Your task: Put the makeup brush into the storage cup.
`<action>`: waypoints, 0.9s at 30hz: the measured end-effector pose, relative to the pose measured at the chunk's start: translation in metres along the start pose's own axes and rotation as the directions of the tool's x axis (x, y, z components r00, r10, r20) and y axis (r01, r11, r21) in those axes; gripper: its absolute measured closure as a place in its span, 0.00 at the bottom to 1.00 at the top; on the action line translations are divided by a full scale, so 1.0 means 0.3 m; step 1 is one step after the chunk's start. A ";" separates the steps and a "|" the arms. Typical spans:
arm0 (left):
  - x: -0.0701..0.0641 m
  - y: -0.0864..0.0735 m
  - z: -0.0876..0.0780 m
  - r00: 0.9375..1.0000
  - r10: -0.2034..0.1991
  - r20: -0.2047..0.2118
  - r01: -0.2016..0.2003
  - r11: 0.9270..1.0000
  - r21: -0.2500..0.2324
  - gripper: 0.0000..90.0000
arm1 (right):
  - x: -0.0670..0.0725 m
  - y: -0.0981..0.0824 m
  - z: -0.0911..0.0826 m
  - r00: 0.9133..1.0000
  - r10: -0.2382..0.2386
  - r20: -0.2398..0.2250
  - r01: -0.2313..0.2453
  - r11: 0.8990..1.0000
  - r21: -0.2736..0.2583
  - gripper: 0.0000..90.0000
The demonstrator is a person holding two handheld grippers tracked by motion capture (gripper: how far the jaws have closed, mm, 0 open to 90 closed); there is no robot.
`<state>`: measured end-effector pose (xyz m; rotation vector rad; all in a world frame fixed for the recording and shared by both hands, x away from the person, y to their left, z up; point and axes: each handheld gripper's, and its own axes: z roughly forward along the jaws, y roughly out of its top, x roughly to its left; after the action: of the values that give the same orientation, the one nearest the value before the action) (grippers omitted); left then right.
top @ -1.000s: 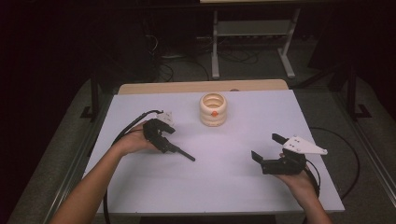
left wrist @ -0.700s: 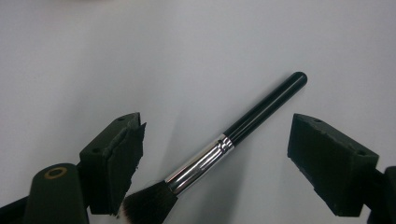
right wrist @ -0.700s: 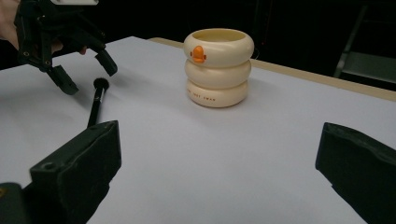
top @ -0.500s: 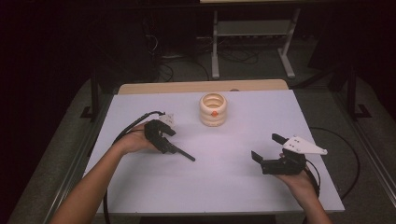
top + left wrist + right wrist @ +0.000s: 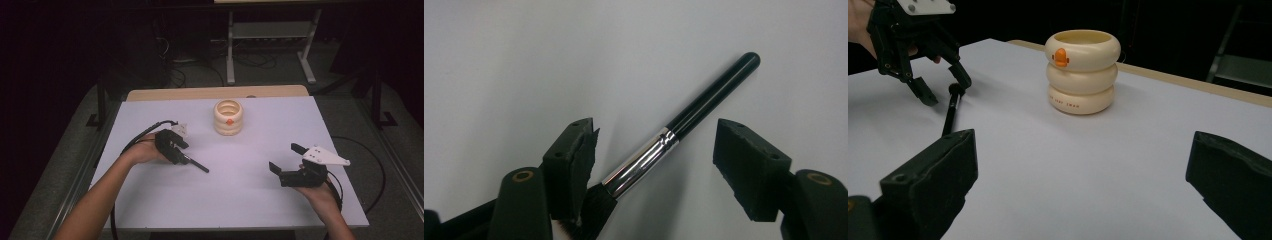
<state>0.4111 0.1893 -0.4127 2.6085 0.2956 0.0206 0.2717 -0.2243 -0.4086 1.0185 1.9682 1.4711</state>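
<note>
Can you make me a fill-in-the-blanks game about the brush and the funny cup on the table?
1. The brush lies flat on the white ____.
2. The left gripper has its jaws on either side of the brush's ____ metal band.
3. The cream cup has a small ____ beak on its side.
4. The right gripper holds ____ between its jaws.

Missing words: table; silver; orange; nothing
</note>
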 end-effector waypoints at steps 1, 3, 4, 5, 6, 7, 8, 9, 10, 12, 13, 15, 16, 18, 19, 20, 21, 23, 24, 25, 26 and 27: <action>0.001 0.001 0.000 1.000 0.011 -0.003 -0.011 1.000 0.003 0.40 | 0.000 0.000 0.000 1.000 0.001 0.000 -0.001 1.000 0.000 0.00; 0.001 0.001 0.000 1.000 0.018 -0.007 -0.018 1.000 0.007 0.43 | 0.000 0.000 -0.001 1.000 0.002 0.001 -0.002 1.000 0.001 0.00; 0.001 0.001 0.000 1.000 0.018 -0.007 -0.018 1.000 0.007 0.44 | -0.001 0.000 -0.001 1.000 0.002 0.001 -0.002 1.000 0.000 0.00; 0.001 0.001 0.000 1.000 0.022 -0.006 -0.022 1.000 0.008 0.44 | -0.001 0.000 -0.001 1.000 0.002 0.001 -0.002 1.000 0.000 0.00; -0.002 0.001 0.002 1.000 0.021 0.000 -0.021 1.000 0.011 0.46 | -0.001 0.000 -0.001 1.000 0.002 0.001 -0.002 1.000 -0.002 0.00; -0.002 0.001 0.002 1.000 0.021 0.000 -0.021 1.000 0.011 0.47 | -0.001 0.000 -0.001 1.000 0.002 0.000 -0.002 1.000 -0.001 0.00; -0.002 0.001 0.004 1.000 0.025 -0.002 -0.025 1.000 0.013 0.47 | -0.001 0.000 -0.001 1.000 0.002 0.000 -0.002 1.000 -0.001 0.00; -0.002 0.001 0.004 1.000 0.025 -0.002 -0.025 1.000 0.013 0.47 | -0.001 0.000 -0.001 1.000 0.002 0.000 -0.002 1.000 -0.001 0.00; -0.001 0.002 0.007 0.999 0.037 -0.006 -0.037 0.999 0.016 0.49 | -0.001 0.000 0.000 1.000 0.002 0.000 -0.002 1.000 0.000 0.00; -0.003 0.003 0.011 0.999 0.033 0.001 -0.033 0.999 0.020 0.50 | -0.001 0.000 0.000 1.000 0.002 0.000 -0.002 1.000 0.000 0.00; -0.003 0.003 0.012 0.999 0.040 0.001 -0.040 0.999 0.025 0.51 | -0.002 0.000 -0.001 1.000 0.005 0.000 -0.005 1.000 -0.002 0.00; -0.003 0.004 0.015 0.999 0.049 0.002 -0.049 0.998 0.028 0.53 | -0.002 0.000 -0.001 1.000 0.006 0.000 -0.006 1.000 -0.002 0.00; -0.004 0.004 0.016 0.999 0.047 0.006 -0.047 0.998 0.029 0.53 | -0.002 0.000 -0.001 1.000 0.007 0.000 -0.007 1.000 -0.002 0.00; -0.003 0.004 0.018 0.998 0.061 0.004 -0.061 0.998 0.033 0.56 | -0.002 0.000 -0.001 1.000 0.007 0.000 -0.007 1.000 -0.002 0.00; -0.004 0.004 0.019 0.998 0.061 0.005 -0.061 0.997 0.035 0.56 | -0.002 0.000 -0.001 1.000 0.007 0.000 -0.007 1.000 -0.002 0.00; -0.004 0.004 0.020 0.998 0.062 0.006 -0.062 0.997 0.037 0.56 | -0.002 0.000 -0.001 1.000 0.007 0.001 -0.007 1.000 -0.003 0.00; -0.004 0.004 0.021 0.998 0.061 0.008 -0.062 0.997 0.038 0.58 | -0.002 0.000 -0.001 1.000 0.008 0.001 -0.008 1.000 -0.003 0.00; -0.005 0.003 0.023 0.998 0.059 0.006 -0.059 0.997 0.041 0.59 | -0.003 0.000 -0.001 1.000 0.006 0.001 -0.006 1.000 -0.002 0.00; -0.005 0.003 0.024 0.998 0.057 0.007 -0.058 0.997 0.042 0.59 | -0.003 0.000 -0.001 1.000 0.006 0.001 -0.006 1.000 -0.002 0.00; -0.004 0.003 0.024 0.998 0.064 0.004 -0.064 0.997 0.043 0.60 | -0.003 0.000 -0.002 1.000 0.006 0.001 -0.006 1.000 -0.002 0.00; -0.003 0.003 0.024 0.998 0.069 0.003 -0.069 0.997 0.046 0.61 | -0.003 0.000 -0.002 1.000 0.009 0.001 -0.009 1.000 -0.002 0.00; -0.004 0.003 0.025 0.998 0.068 0.003 -0.068 0.997 0.048 0.62 | -0.003 0.000 -0.003 1.000 0.009 0.000 -0.009 1.000 -0.002 0.00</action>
<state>0.4106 0.1846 -0.4186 2.6649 0.2088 0.0352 0.2717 -0.2254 -0.4083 1.0278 1.9641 1.4777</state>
